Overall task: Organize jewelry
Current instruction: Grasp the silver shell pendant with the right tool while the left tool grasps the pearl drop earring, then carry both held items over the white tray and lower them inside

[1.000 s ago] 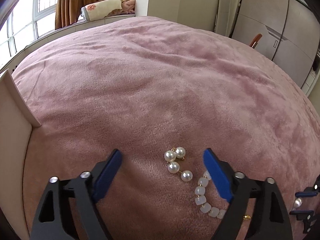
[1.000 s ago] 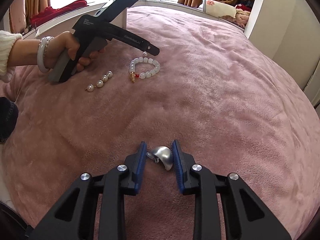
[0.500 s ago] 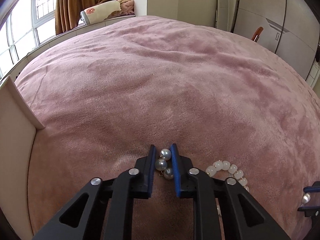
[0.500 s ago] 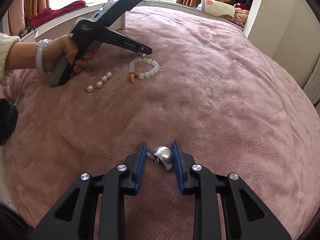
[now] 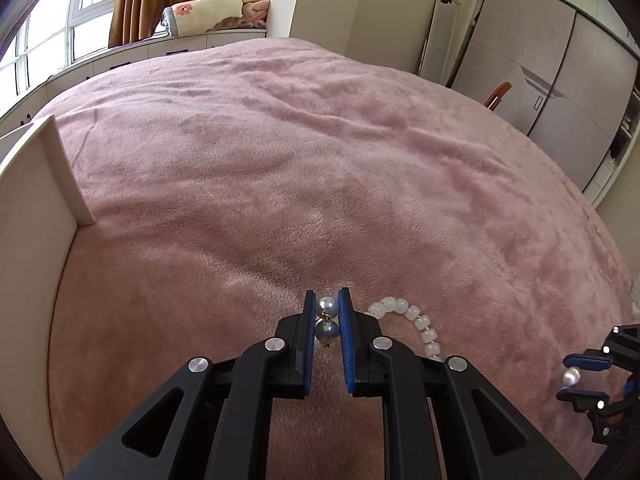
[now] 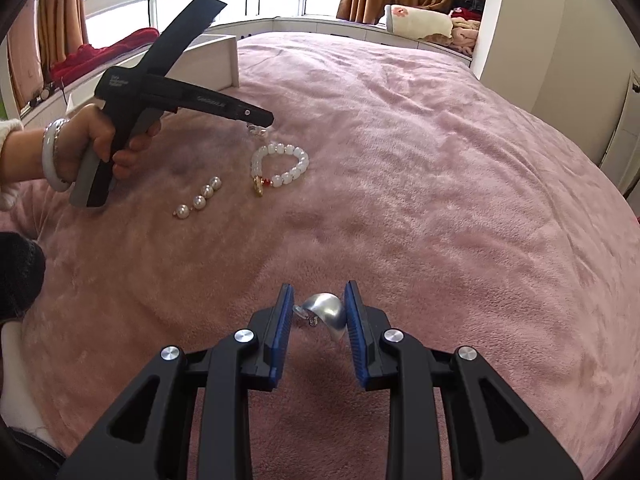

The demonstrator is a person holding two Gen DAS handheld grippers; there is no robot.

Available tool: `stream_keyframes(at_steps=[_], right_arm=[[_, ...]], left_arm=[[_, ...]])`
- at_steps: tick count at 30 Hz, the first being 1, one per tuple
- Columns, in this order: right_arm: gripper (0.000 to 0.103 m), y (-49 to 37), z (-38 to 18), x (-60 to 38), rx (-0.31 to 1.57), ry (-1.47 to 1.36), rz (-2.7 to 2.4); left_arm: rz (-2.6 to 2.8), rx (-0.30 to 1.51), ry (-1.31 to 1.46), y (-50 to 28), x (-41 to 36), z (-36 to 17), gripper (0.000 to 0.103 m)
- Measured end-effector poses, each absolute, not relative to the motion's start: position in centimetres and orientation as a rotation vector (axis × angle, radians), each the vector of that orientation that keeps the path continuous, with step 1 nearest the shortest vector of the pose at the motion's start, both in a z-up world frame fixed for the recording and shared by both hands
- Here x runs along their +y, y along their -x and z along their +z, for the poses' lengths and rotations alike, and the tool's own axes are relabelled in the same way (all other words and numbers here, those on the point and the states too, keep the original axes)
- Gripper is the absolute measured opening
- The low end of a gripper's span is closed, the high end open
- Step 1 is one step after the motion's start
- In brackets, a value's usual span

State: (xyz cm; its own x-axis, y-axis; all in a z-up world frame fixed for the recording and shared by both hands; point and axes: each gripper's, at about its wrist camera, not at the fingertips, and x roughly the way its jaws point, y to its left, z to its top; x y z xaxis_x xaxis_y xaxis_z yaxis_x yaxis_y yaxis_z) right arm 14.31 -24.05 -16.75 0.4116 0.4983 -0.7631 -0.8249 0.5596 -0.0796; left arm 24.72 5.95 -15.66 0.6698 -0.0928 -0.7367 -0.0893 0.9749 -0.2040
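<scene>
At lower centre of the left wrist view, my left claw (image 5: pixel 327 314) grips a pearl earring (image 5: pixel 326 318) above the pink bed (image 5: pixel 280 160); a white bead bracelet (image 5: pixel 416 320) lies right of it. My right claw (image 6: pixel 318 312) pinches a silver earring (image 6: pixel 326 312), lower centre.

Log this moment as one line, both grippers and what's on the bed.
left gripper: shut on pearl earring | right gripper: shut on silver earring | on blanket: white bead bracelet, pearl strand
</scene>
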Motion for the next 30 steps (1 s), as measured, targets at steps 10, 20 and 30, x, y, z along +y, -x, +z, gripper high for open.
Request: stream_keyframes(at_steps=[10, 20, 30], right_arm=[[0.027, -13.8, -12.6, -23.0, 0.703, 0.379, 0.891], [0.027, -12.3, -6.4, -17.8, 0.567, 0.398, 0.937], [0.027, -10.0, -0.9, -10.9, 0.458, 0.482, 1.005]], left_arm=[[-0.038, 0.739, 0.274, -21.7, 7.3, -10.1, 0.016], [-0.038, 0.617, 0.332, -17.0, 10.7, -2.9, 0.016], [0.017, 0.503, 0.346, -12.0, 16.9, 2.2, 0.016]])
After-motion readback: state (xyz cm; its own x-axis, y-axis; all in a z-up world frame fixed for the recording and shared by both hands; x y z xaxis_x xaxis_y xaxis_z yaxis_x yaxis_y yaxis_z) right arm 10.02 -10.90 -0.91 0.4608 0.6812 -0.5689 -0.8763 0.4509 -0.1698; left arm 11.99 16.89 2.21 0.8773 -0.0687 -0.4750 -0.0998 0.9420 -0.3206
